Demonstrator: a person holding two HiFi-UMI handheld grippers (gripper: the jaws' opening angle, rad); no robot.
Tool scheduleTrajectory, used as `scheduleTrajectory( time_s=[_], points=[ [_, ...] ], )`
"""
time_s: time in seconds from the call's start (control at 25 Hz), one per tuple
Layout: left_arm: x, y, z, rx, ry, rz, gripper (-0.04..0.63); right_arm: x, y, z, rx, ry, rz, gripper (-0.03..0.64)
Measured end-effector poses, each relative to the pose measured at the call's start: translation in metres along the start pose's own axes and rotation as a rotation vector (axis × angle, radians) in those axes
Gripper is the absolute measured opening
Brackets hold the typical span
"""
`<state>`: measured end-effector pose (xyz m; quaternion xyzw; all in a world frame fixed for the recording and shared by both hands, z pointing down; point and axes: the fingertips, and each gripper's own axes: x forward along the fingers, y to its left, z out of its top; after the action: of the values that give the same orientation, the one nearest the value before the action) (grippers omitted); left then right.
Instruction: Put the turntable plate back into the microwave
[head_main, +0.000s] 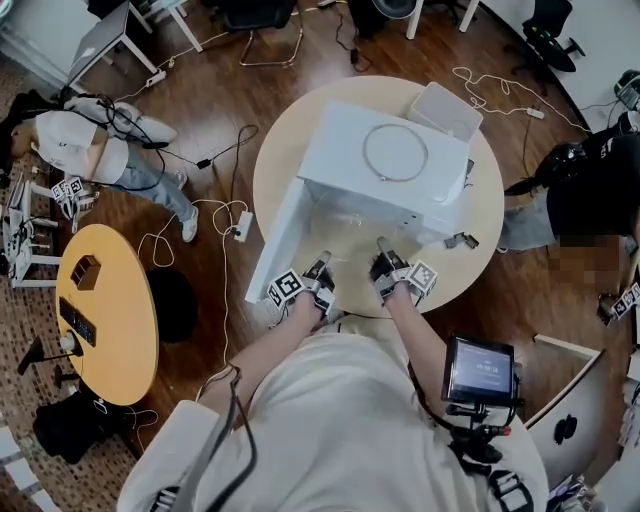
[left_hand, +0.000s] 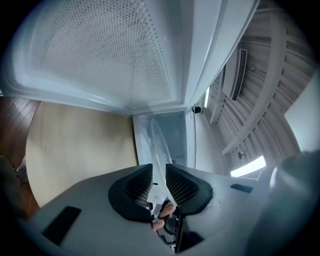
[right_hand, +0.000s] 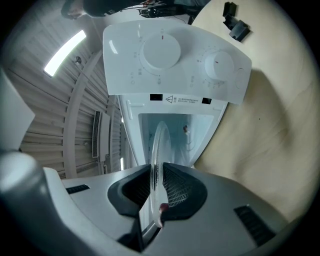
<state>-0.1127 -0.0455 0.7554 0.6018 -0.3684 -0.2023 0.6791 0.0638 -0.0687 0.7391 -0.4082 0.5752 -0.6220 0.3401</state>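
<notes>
The clear glass turntable plate (right_hand: 161, 142) stands on edge in front of the white microwave's (head_main: 390, 160) open cavity (right_hand: 185, 135), its far rim inside the opening. My right gripper (right_hand: 157, 185) is shut on the plate's near rim, below the panel with two knobs (right_hand: 175, 60). In the left gripper view the plate (left_hand: 159, 145) runs between the jaws of my left gripper (left_hand: 159, 182) with a gap on the left side, so the gripper is open. The open door (left_hand: 100, 55) hangs above it. The head view shows the left gripper (head_main: 322, 262) and the right gripper (head_main: 380, 245) side by side at the opening.
The microwave sits on a round pale table (head_main: 480, 230) with a wire ring (head_main: 395, 152) on top of it and a white box (head_main: 445, 108) behind. A small black part (head_main: 462, 240) lies to the right. People sit at the left (head_main: 90, 150) and right (head_main: 590, 190).
</notes>
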Motion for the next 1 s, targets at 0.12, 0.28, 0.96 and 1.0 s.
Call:
scheduleTrajectory(
  time_s=[0.12,0.28,0.96,1.0],
  points=[
    [0.006,-0.001,0.005,0.012,-0.004,0.010,0.064,0.005,0.002,0.002,-0.002,-0.021,0.009,0.043],
    [0.017,-0.002,0.007,0.036,0.002,0.025,0.064,0.010,0.004,0.006,-0.012,-0.041,0.006,0.043],
    [0.045,0.000,0.018,0.102,0.002,0.091,0.064,0.027,-0.017,0.022,0.010,-0.097,-0.006,0.043],
    [0.047,0.000,0.018,0.104,0.000,0.093,0.064,0.029,-0.017,0.023,0.011,-0.096,0.003,0.043]
  ],
)
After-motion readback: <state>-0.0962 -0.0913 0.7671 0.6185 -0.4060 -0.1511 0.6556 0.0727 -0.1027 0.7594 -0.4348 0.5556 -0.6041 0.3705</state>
